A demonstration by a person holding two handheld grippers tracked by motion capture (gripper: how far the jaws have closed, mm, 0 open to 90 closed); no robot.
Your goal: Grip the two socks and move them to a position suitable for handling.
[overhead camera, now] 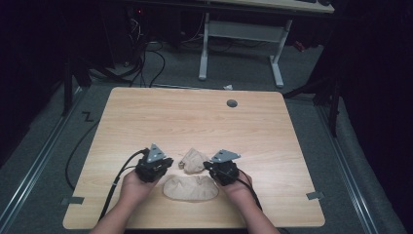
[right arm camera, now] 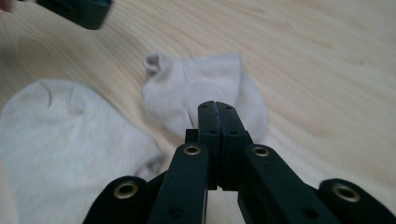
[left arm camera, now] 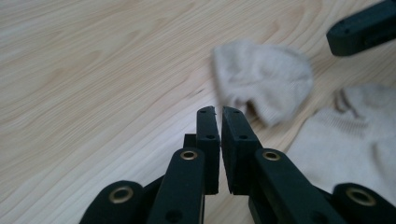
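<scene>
Two small beige knitted ankle socks lie apart on the pale wood-grain worktop (overhead camera: 146, 112): the flatter sock (overhead camera: 190, 188) nearest the person, the bunched sock (overhead camera: 194, 160) just beyond it. Both sit between the left gripper (left arm camera: 218, 112) and the right gripper (right arm camera: 215, 105), whose jaws are clenched on nothing. Judging by this, pairing or folding the socks is not yet done; neither sock is lifted, stacked or grasped.
</scene>
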